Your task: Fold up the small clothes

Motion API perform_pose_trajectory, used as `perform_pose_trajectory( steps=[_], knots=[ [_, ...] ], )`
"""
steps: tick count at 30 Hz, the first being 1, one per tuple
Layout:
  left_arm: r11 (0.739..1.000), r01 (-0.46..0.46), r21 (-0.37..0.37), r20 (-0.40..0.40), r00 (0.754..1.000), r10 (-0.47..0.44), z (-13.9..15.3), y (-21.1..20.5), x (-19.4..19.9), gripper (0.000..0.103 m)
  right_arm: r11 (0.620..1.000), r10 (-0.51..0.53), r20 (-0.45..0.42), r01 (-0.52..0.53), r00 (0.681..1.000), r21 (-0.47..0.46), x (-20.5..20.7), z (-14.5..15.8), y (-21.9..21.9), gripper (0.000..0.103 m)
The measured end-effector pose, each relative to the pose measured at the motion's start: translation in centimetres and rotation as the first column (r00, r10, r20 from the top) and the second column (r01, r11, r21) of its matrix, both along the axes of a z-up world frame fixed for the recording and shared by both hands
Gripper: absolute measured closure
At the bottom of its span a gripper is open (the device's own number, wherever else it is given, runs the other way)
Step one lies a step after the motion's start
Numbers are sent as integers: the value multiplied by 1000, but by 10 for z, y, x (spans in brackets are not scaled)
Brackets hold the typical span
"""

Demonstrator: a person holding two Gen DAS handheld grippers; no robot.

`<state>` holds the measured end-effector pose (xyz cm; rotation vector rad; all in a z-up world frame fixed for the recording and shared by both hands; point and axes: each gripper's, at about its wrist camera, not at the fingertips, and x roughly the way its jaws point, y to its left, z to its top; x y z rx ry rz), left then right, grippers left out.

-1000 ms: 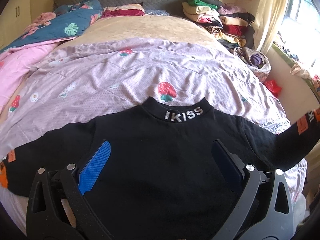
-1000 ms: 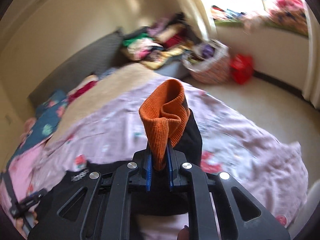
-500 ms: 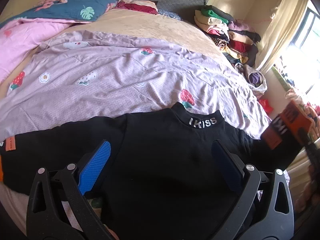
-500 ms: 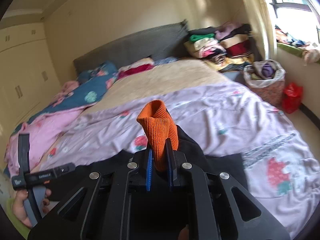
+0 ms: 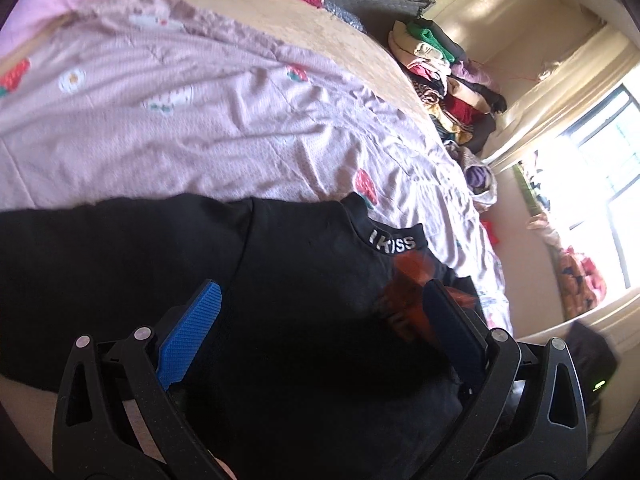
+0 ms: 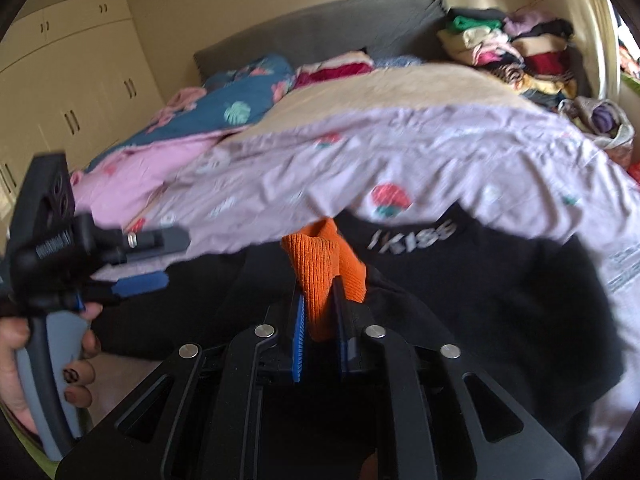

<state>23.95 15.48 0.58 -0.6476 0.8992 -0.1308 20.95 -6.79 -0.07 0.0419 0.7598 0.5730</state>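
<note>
Right wrist view: my right claw (image 6: 320,324) was pinching the orange ribbed cuff (image 6: 322,268) of the black top (image 6: 500,280), the cuff bunched up between the blue pads and poking out toward twelve o'clock. The top lay flat on the bed, collar lettering at one o'clock from the cuff. My left claw (image 5: 316,340) was spread wide, hovering over the chest of the garment, holding nothing; whether its pads touched the cloth I couldn't tell.

The step in hand, as I read it: carrying that sleeve in across the body. To do it well I judged I should keep the cuff low and lay it straight across the chest, not let it twist, and use the spread left claw to pin the shoulder so the body didn't drag. Release only once the sleeve lay flat.

The surface was soft going: a lilac quilt (image 5: 200,120) with strawberry prints, wrinkled, likely to ruck under any pull. At eleven o'clock in the right view sat a blue floral pillow (image 6: 244,88) against the grey headboard (image 6: 320,32); at one o'clock a heap of folded clothes (image 6: 508,48); cream wardrobe doors (image 6: 68,80) at nine.
</note>
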Motion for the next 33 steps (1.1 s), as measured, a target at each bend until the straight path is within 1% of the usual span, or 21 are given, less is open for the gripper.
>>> perform_pose_trajectory(
  steps=[1, 3, 4, 5, 6, 8, 9, 11, 13, 14, 16, 17, 19, 21, 22, 23, 24, 25, 27, 29, 33],
  knots=[
    [1000, 3, -12, -2, 1000, -3, -3, 1, 0, 8, 1000, 9, -20, -9, 1000, 1, -1, -6, 3, 85],
    [1000, 13, -25, -15, 1000, -13, -10, -2, 3, 8, 999, 33, -62, -32, 998, 9, -3, -16, 7, 72],
    [999, 19, -31, -19, 1000, -20, -12, -3, 4, 8, 999, 41, -76, -40, 996, 17, -6, -18, 6, 61],
    [999, 28, -38, -29, 999, -29, -16, -6, 5, 9, 998, 54, -89, -52, 995, 31, -9, -19, 4, 56],
    [998, 38, -46, -35, 999, -40, -19, -9, 7, 10, 997, 64, -99, -60, 993, 41, -13, -20, 1, 55],
    [997, 55, -53, -45, 997, -57, -25, -14, 8, 10, 995, 75, -116, -68, 990, 66, -22, -20, -9, 47],
    [996, 69, -60, -50, 996, -72, -29, -18, 9, 10, 995, 65, -122, -56, 990, 78, -27, -19, -18, 47],
    [993, 96, -72, -63, 993, -101, -36, -28, 10, 14, 995, 42, -128, -29, 991, 100, -30, -15, -35, 46],
    [990, 117, -75, -80, 989, -122, -43, -37, 11, 22, 993, 0, -128, 15, 992, 115, -34, -12, -54, 45],
    [990, 124, -66, -91, 987, -130, -46, -42, 11, 24, 992, -23, -125, 38, 992, 120, -36, -10, -64, 45],
    [989, 139, -48, -108, 984, -143, -53, -51, 11, 36, 990, -81, -120, 95, 989, 109, -39, -6, -82, 43],
    [988, 146, -45, -117, 982, -151, -56, -55, 12, 38, 988, -106, -116, 118, 988, 104, -39, -5, -90, 42],
    [986, 161, -36, -132, 977, -164, -65, -66, 12, 49, 982, -147, -112, 159, 983, 102, -41, -3, -104, 42],
    [987, 163, 1, -134, 978, -162, -69, -73, 11, 55, 976, -184, -112, 195, 977, 101, -41, -1, -117, 42],
    [986, 163, 18, -126, 979, -159, -70, -77, 11, 68, 973, -196, -110, 207, 974, 100, -41, -1, -122, 42],
    [986, 164, 21, -117, 980, -160, -69, -78, 10, 78, 971, -207, -108, 217, 973, 100, -41, 0, -125, 42],
    [986, 167, 8, -107, 980, -165, -68, -80, 11, 95, 968, -220, -106, 231, 970, 102, -42, 2, -131, 42],
    [986, 168, -11, -90, 982, -168, -64, -80, 11, 96, 966, -228, -104, 238, 968, 104, -43, 2, -135, 42],
    [986, 169, -16, -48, 984, -169, -50, -79, 12, 96, 961, -248, -91, 257, 964, 104, -43, 7, -143, 42],
    [983, 182, -21, 21, 983, -182, -26, -77, 12, 97, 957, -263, -77, 270, 962, 101, -41, 11, -150, 42],
    [982, 186, 9, 125, 975, -186, 15, -70, 8, 97, 950, -293, -50, 296, 955, 101, -38, 20, -160, 42]
  ],
)
